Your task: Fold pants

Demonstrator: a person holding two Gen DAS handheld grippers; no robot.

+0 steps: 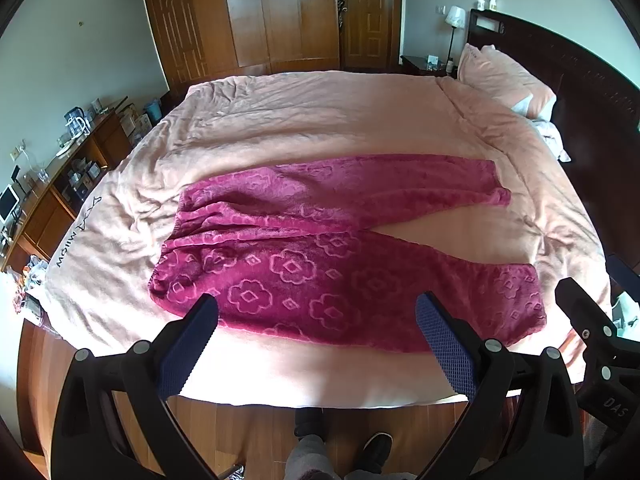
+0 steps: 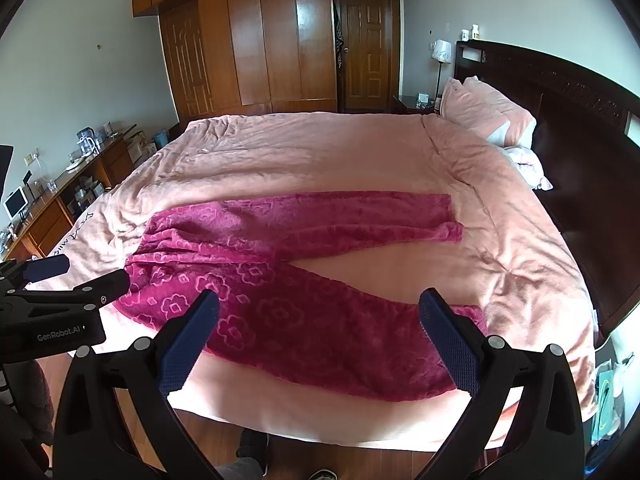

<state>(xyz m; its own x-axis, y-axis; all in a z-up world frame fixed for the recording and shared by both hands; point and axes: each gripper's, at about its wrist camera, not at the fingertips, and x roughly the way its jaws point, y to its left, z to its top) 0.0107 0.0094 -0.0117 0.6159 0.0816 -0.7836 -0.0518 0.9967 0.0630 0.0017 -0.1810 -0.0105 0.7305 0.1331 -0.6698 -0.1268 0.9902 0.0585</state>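
The pants (image 1: 320,248) are laid flat on the pink bedspread (image 1: 320,120), close to the near edge of the bed, with the waistband (image 1: 168,248) toward the left of both views and the two legs spread in a narrow V toward the headboard (image 2: 560,120) on the right. No fold is seen in the fabric yet, so the task is judged to be at its very start: the garment has only been spread out, and the approach is in hand. The left gripper (image 1: 318,340) is held above the bed edge with its blue fingers (image 1: 188,348) wide apart and nothing between them; it is also seen at the left margin of the right wrist view. The right gripper (image 2: 320,340) is held likewise, fingers (image 2: 448,344) spread and empty, over the near leg (image 2: 340,332). Neither gripper is touching the cloth. The next move is judged to call for one leg to be brought onto the other: the near leg would need to be pinched at the cuff (image 2: 468,316) and at the waist side, lifted clear, and laid over the far leg (image 2: 340,216) so that the edges line up. Because the plush fabric is thick and limp, a grip on a single layer may be hard to make, and the bedspread beneath could be caught with it. As for containers, none is involved in the task; only a blue bucket (image 1: 153,111) is made out on the floor beside the sideboard (image 1: 80,168), and its contents cannot be seen.
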